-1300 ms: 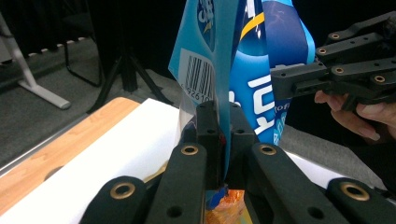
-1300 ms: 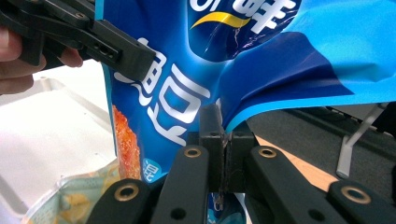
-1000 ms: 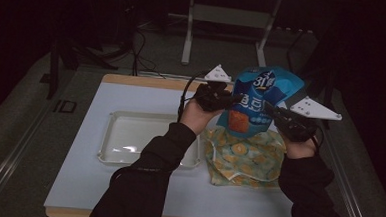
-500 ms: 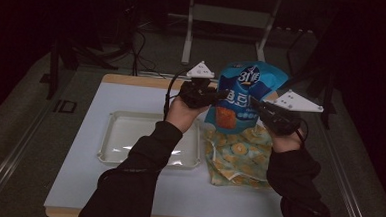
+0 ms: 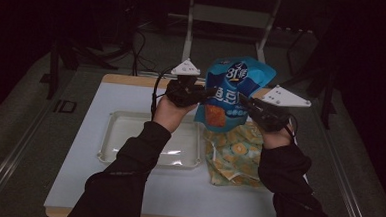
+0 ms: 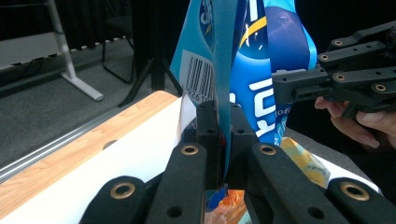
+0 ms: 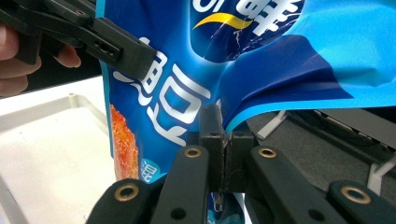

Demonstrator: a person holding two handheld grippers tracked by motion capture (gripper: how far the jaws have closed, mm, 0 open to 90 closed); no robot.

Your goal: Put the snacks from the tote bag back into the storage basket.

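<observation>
Snack bag (image 5: pixel 234 93) aloft — left gripper (image 5: pixel 202 93) and right gripper (image 5: pixel 246 104) each pinching a side edge | keep both pinches firm, level — above clear tray (image 5: pixel 110 144)

snack bag (image 5: pixel 234 93) blue, orange patch; pouch (image 5: pixel 233 153) yellow-green | tray (image 5: pixel 110 134) clear

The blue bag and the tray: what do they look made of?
The blue bag, pinched by the left gripper and the right gripper: likely thin glossy plastic film, judging by its sheen, creases and printed barcode. The tray: probably translucent, smooth rigid plastic, given its pale look and bright reflections.
</observation>
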